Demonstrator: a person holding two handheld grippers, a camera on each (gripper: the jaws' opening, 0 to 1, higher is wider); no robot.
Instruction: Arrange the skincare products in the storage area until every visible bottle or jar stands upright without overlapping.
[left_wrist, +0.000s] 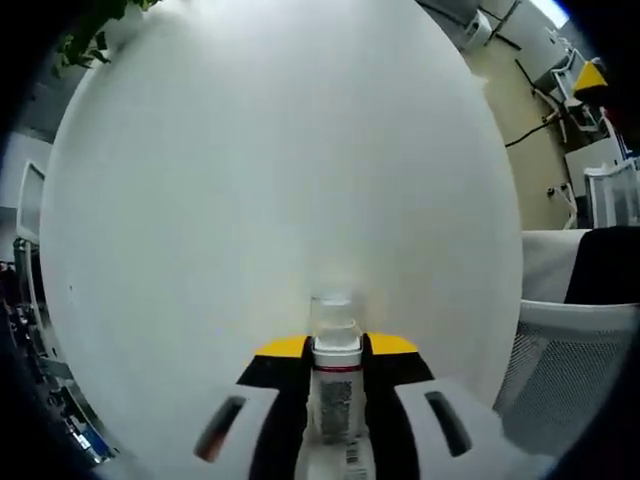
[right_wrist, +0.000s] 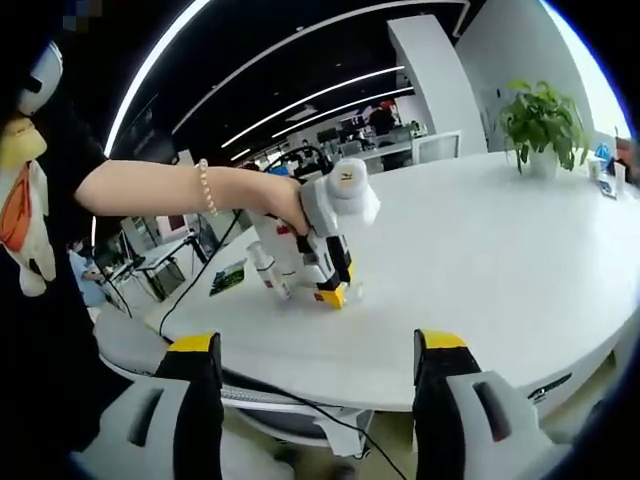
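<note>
Left fingers (left_wrist: 336, 400) clamp one bottle (left_wrist: 337, 385) — right gripper (right_wrist: 318, 345) agape.

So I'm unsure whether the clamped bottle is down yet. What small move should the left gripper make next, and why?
Probably lower it a touch, check that the base sits flat, then open. The left gripper is shut on a clear-capped bottle over the white table. In the right gripper view it works low at the tabletop beside another bottle, but contact isn't clear.
</note>
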